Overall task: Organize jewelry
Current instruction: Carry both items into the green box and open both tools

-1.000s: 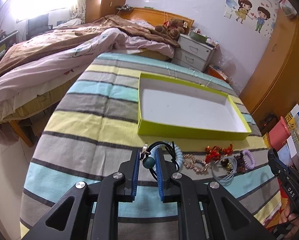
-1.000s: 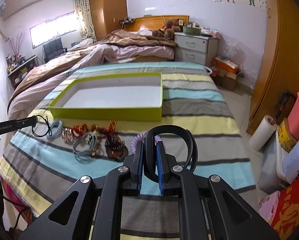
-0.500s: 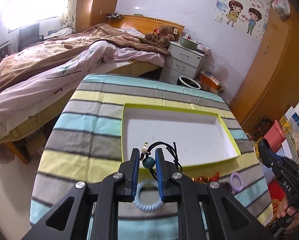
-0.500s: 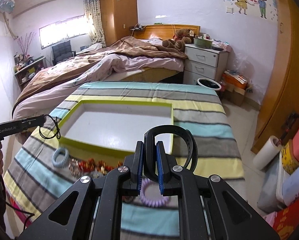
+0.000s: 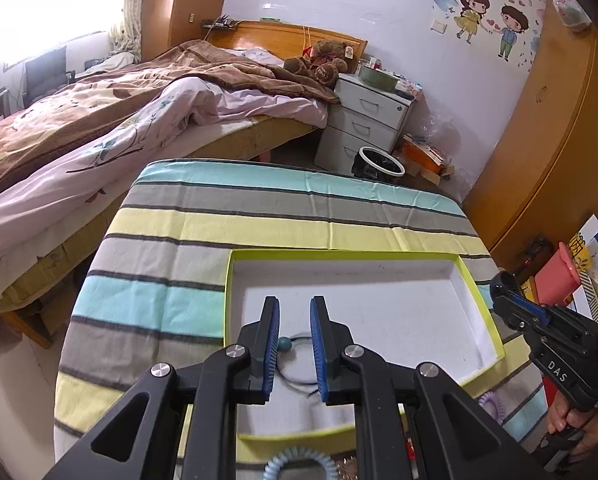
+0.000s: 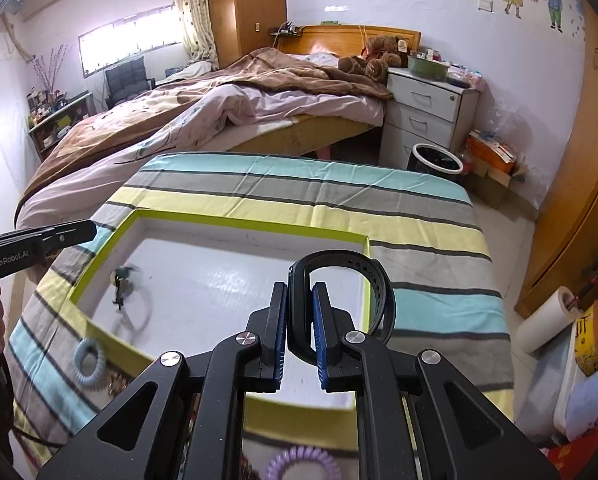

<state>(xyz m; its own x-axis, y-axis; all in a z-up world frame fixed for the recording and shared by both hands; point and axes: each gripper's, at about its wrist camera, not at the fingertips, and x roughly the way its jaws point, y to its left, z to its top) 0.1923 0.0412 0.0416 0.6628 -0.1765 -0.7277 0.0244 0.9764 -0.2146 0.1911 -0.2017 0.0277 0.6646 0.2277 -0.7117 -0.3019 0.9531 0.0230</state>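
Left hand-held gripper (image 5: 294, 344) now spread, bead cord (image 5: 295, 360) dropped into tray (image 5: 479, 304), right hand-held gripper (image 6: 299, 330) still pinching black band (image 6: 363, 280)

Tray beneath my left gripper (image 5: 295, 340)
Black cord beaded bracelet (image 5: 285, 344) in the shallow green-rimmed cardboard tray (image 5: 339, 254) below it; pale-blue coiled hair tie (image 5: 299, 460) nearer, outside.

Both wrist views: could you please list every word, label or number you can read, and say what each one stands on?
"DAS": on the body of the right hand-held gripper.
"GenRobot.AI": on the side of the left hand-held gripper.
Print on the packages at the right edge and on the teddy bear's tag: too small to read.
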